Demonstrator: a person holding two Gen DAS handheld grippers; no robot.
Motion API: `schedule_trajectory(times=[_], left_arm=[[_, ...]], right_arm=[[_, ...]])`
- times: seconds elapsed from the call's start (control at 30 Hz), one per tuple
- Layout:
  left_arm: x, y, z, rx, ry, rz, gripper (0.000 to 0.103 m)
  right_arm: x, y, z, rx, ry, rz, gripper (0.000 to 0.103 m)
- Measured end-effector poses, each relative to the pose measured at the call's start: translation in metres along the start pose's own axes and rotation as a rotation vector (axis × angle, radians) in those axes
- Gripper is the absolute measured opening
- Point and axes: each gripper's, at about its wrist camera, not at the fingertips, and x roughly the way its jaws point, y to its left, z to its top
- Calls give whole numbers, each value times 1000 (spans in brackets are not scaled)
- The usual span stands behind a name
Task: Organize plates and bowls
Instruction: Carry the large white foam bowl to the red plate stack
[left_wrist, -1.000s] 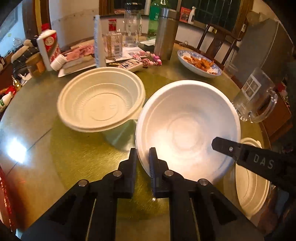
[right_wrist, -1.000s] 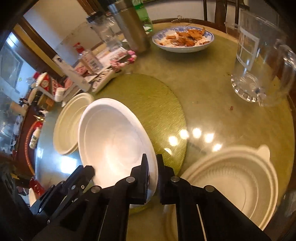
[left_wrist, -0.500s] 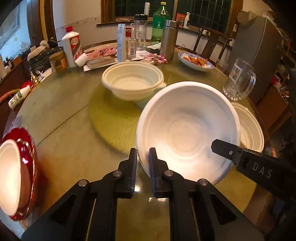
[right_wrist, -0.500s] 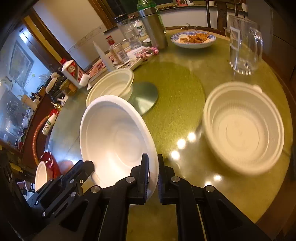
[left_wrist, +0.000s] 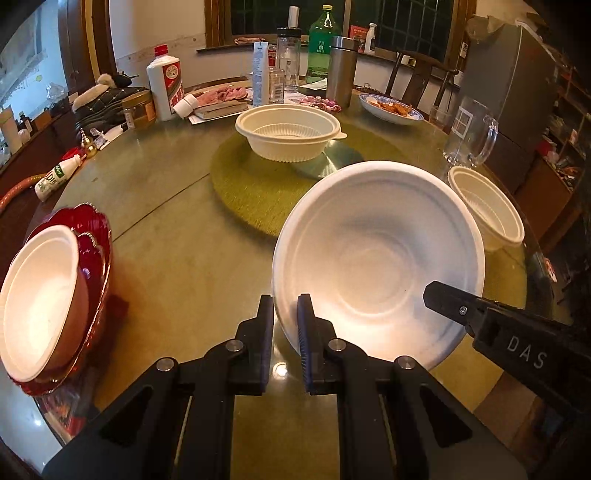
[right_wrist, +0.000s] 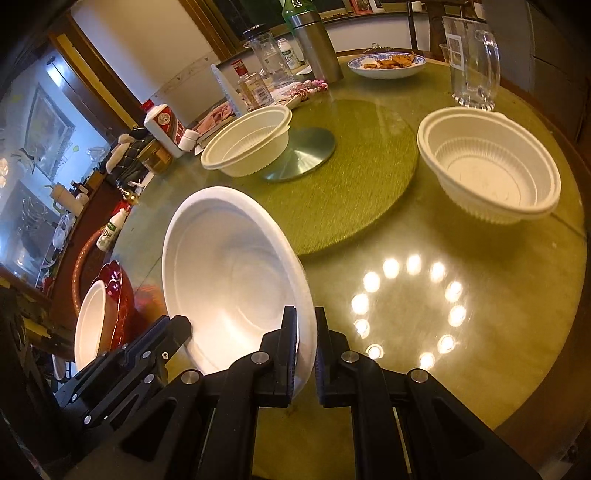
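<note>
Both grippers pinch the white bowl's rim: left gripper (left_wrist: 285, 325) near edge, right gripper (right_wrist: 306, 343) opposite. Bowl (left_wrist: 376, 266) held tilted above the tabletop (left_wrist: 177, 258). Stack on red plate (left_wrist: 94, 236) lies left, nearer my left.

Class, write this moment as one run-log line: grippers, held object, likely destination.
left gripper: shut on white bowl rim | right gripper: shut on opposite rim | bowl: tilted above table | likely next: bowl on red plates
</note>
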Motion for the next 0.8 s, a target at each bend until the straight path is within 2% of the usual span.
schedule_trajectory(times=[0.27,0.8], left_arm=[[-14,9,-16,15,-33,41,10],[-29,34,-29,-23,-58,55,10]], right_arm=[[2,4,-21,10,-9,54,8],[-1,34,-32,-60,-24,54,8]])
